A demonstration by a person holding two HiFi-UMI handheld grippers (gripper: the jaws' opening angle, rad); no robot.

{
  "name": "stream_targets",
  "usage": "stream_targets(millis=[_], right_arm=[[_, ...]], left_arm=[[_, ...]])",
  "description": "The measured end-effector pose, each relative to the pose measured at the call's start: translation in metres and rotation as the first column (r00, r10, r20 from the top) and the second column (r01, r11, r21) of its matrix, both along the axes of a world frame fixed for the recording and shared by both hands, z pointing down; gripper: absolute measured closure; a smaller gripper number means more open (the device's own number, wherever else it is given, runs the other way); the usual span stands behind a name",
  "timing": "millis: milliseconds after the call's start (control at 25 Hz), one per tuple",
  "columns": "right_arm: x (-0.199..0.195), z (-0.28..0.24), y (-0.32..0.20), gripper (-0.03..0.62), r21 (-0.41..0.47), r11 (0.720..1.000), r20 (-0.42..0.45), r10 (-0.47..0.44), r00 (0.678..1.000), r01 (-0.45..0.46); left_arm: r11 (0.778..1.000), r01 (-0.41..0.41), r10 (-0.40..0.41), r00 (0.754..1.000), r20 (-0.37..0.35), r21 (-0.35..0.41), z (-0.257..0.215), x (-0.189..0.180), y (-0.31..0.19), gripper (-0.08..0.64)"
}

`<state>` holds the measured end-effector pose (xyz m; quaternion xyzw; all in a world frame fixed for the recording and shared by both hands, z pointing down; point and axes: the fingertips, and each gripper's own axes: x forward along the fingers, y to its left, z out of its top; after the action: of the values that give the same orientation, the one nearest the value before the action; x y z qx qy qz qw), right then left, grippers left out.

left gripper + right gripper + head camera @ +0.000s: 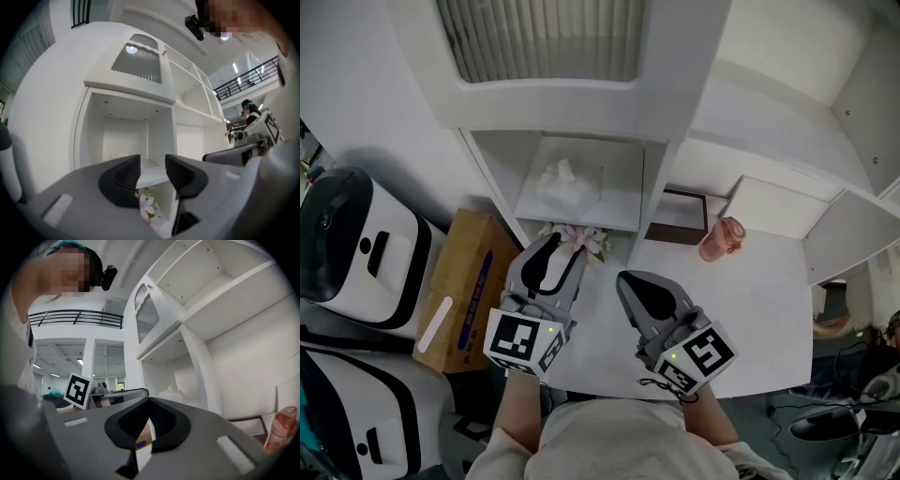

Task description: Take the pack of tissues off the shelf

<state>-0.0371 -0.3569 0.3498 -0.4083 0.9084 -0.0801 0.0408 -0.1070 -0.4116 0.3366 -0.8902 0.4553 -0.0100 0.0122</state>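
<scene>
The pack of tissues (565,183) is white and crumpled and lies on a shelf board (581,217) inside an open white compartment. In the right gripper view the pack of tissues (171,393) shows as a pale lump in that compartment. My left gripper (555,246) is just below and in front of the board, its jaws open with nothing between them. In the left gripper view my left gripper (152,173) frames the shelf board (152,169) and pink-white flowers (146,204). My right gripper (624,278) hangs over the white table, shut and empty, as the right gripper view (149,414) also shows.
Flowers (586,240) lie under the shelf board. A pink bottle (722,238) and a dark frame (679,217) stand on the white table (750,309) to the right. A cardboard box (461,289) and white appliances (356,248) stand on the left.
</scene>
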Motion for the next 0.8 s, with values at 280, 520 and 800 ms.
stream_targets(millis=[280,520,800], right_arm=[[0.011,0.002,-0.007,0.592,-0.011,0.997,-0.016,0.074,0.997,-0.074],[0.02,0.005,-0.008,0.592,-0.021,0.994,-0.026,0.109,0.994,-0.11],[0.027,0.006,-0.008,0.592,-0.027,0.992,-0.03,0.125,0.992,-0.126]], left_arm=[[0.999,0.02,-0.019,0.999,0.028,-0.028,0.016,0.002,-0.033,0.341],[0.998,0.042,-0.04,0.999,0.035,-0.055,0.029,0.004,-0.052,0.328],[0.994,0.09,-0.085,0.994,0.072,-0.068,0.041,0.001,-0.069,0.328]])
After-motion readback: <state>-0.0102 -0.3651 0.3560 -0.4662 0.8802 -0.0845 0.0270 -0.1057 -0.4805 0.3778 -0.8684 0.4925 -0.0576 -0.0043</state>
